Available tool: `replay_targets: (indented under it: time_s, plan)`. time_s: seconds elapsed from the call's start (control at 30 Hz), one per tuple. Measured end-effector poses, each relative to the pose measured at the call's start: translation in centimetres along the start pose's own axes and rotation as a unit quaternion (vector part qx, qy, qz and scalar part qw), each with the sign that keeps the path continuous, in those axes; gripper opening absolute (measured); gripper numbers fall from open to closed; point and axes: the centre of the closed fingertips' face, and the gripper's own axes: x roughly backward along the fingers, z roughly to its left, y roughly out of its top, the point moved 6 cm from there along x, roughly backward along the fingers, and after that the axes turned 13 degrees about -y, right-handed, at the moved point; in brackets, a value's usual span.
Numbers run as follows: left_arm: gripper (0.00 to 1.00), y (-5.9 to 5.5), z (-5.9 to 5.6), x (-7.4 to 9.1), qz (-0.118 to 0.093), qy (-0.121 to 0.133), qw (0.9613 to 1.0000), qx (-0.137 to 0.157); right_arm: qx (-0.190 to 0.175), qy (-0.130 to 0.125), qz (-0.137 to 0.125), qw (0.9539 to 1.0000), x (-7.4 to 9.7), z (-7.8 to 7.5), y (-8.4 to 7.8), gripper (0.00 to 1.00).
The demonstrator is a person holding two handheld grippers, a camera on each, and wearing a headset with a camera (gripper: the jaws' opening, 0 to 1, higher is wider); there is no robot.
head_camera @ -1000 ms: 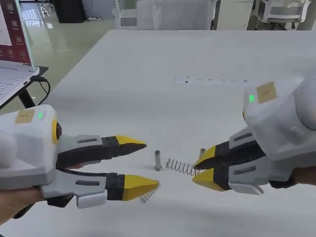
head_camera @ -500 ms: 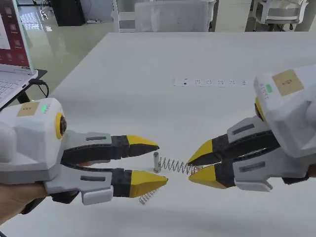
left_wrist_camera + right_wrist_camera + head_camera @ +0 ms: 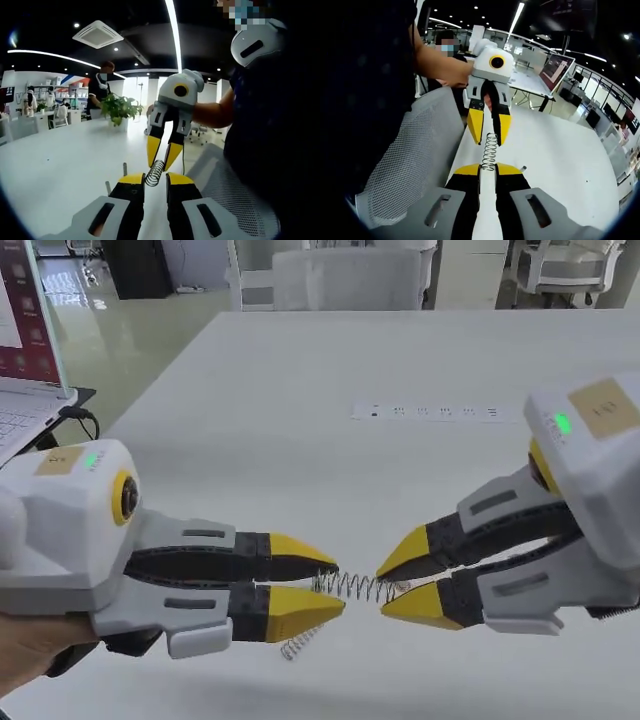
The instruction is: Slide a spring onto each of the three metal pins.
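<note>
White tabletop (image 3: pixel 420 350) stretches wide beyond the gripped spring (image 3: pixel 355 586).

A power strip (image 3: pixel 430 412) lies on the white table (image 3: pixel 300 370) at one o'clock. At ten o'clock sits a laptop (image 3: pixel 18 350); at twelve, seemingly a chair (image 3: pixel 345 278).

The spring (image 3: pixel 355 586) read as bare steel wire, bright and shiny, as did the second spring (image 3: pixel 297 641) at 7 o'clock from it on the table (image 3: pixel 300 420), whose white top looked smooth and matt with a faint sheen. The left gripper (image 3: pixel 338 587) and right gripper (image 3: pixel 381 592) were smooth moulded plastic, with satin white housings, matt black jaw arms and glossy yellow tips. The chair back (image 3: pixel 405 160), at 8 o'clock in the right gripper view, was coarse grey woven mesh; the floor (image 3: pixel 130 330), at 11 o'clock in the head view, was polished and reflective.
</note>
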Motion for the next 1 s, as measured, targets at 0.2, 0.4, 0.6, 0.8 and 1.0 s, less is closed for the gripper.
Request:
replay_targets:
  time_s: [0.2, 0.4, 0.6, 0.8, 1.0]
  plan:
    - [0.07, 0.06, 0.05, -0.1, 0.004, -0.005, 1.0, -0.007, 0.004, 0.0, -0.003, 1.0, 0.12, -0.06, 0.06, 0.08]
    - [0.03, 0.14, 0.2, -0.14, 0.008, -0.006, 0.9999, -0.013, 0.004, -0.006, -0.001, 1.0, 0.17, -0.49, 0.02, 0.08]
    - [0.03, 0.13, 0.26, -0.15, 0.016, -0.006, 0.9996, -0.022, 0.003, -0.012, -0.001, 0.9999, 0.26, -0.72, 0.05, 0.07]
    - [0.03, 0.19, 0.38, -0.15, 0.014, -0.005, 0.9993, -0.033, -0.001, -0.013, -0.002, 0.9999, 0.37, -0.89, 0.2, 0.07]
    - [0.02, 0.55, -0.02, -0.11, 0.003, -0.021, 0.9994, -0.028, -0.04, 0.013, -0.023, 0.9989, 0.95, -0.97, 0.27, 0.07]
